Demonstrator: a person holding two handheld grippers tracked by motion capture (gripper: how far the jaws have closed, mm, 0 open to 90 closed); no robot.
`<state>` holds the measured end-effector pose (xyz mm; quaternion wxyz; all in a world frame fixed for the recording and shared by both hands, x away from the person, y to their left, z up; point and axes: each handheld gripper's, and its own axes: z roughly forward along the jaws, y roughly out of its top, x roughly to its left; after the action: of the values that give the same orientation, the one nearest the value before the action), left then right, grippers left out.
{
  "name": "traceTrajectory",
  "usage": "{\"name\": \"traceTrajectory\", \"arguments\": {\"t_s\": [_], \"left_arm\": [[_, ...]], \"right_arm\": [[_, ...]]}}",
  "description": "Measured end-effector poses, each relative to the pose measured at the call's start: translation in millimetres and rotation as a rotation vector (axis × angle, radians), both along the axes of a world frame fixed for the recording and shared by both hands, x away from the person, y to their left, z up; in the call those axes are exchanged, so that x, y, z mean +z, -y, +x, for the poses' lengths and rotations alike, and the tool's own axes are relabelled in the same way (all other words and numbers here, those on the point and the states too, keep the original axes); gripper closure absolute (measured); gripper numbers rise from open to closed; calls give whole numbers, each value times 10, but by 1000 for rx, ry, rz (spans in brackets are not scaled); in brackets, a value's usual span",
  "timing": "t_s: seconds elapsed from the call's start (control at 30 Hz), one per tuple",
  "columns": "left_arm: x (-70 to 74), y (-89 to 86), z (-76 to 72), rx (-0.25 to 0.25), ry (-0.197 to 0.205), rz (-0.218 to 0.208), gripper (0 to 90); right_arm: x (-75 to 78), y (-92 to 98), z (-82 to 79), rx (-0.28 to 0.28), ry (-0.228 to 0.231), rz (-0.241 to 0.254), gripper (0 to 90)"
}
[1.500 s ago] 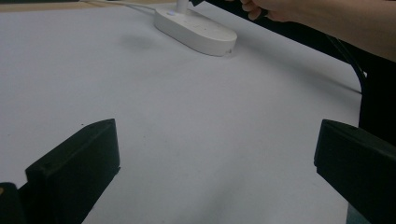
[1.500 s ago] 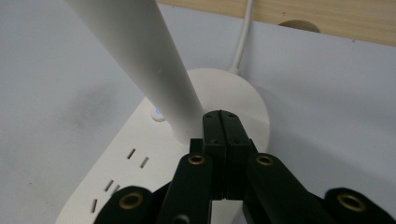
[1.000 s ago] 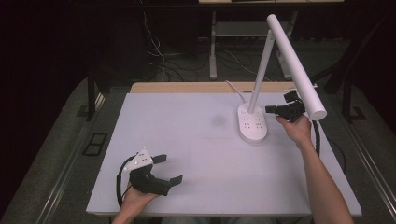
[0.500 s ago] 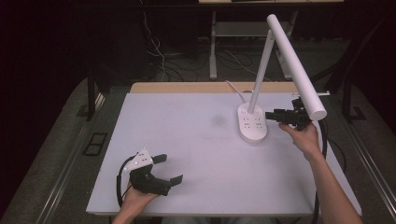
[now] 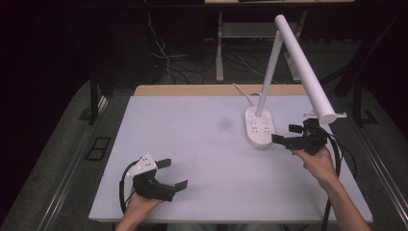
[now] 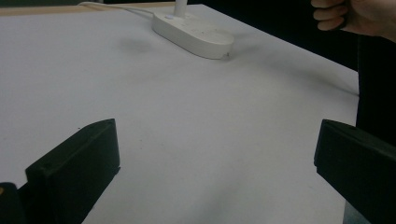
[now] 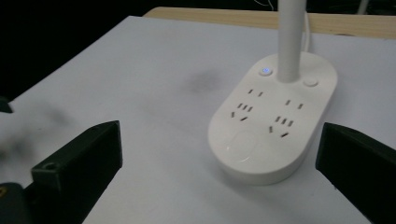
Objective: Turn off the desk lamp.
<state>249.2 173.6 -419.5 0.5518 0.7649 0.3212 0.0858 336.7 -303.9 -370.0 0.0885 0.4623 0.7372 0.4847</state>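
high view: white desk lamp (image 5: 260,126) stands at the far right part of the white table (image 5: 192,144). its oval base runs far-to-near, stem rising from the far end, long head slanting out over the right side. right gripper (image 5: 283,135) sits just to the right of the base's near end, jaws aimed left at it, apart from it, not touching. jaws have just been opening and now stand wide, nothing between them. left gripper (image 5: 173,174) rests at the near left of the table, well apart from the lamp, jaws spread wide and empty. right hand is clearly the nearer one.

left gripper view: lamp base (image 6: 194,33) far off at top, across bare table; own jaws wide, nothing between. the other hand (image 6: 355,16) shows at top right.

right gripper view: base (image 7: 275,116) lies ahead and slightly right of centre, long axis running away from the camera, sockets on top, blue-lit button (image 7: 265,71) beside the stem (image 7: 290,42). both black jaws wide apart at the bottom edge, base beyond their tips.

judgement: any next touch on the lamp falls to the right gripper, reaching forward.
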Motion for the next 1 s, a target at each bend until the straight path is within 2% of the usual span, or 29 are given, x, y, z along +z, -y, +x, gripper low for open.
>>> {"name": "traceTrajectory", "arguments": {"t_s": [0.2,0.43,0.63,0.73,1.0], "left_arm": [[0,-1,1,-4,1,4,0],[-2,-4,2,-1,-1,2,0],[-1,-5,1,0,0,6,0],[-1,-6,1,-1,0,5,0],[-5,-3,4,-1,-2,6,0]], "right_arm": [[-33,-6,-254,25,10,-4,6],[-114,-10,-494,37,37,20,6],[-207,-34,-654,45,49,13,6],[-261,-58,-731,55,33,17,6],[-351,-111,-898,68,38,20,6]]}}
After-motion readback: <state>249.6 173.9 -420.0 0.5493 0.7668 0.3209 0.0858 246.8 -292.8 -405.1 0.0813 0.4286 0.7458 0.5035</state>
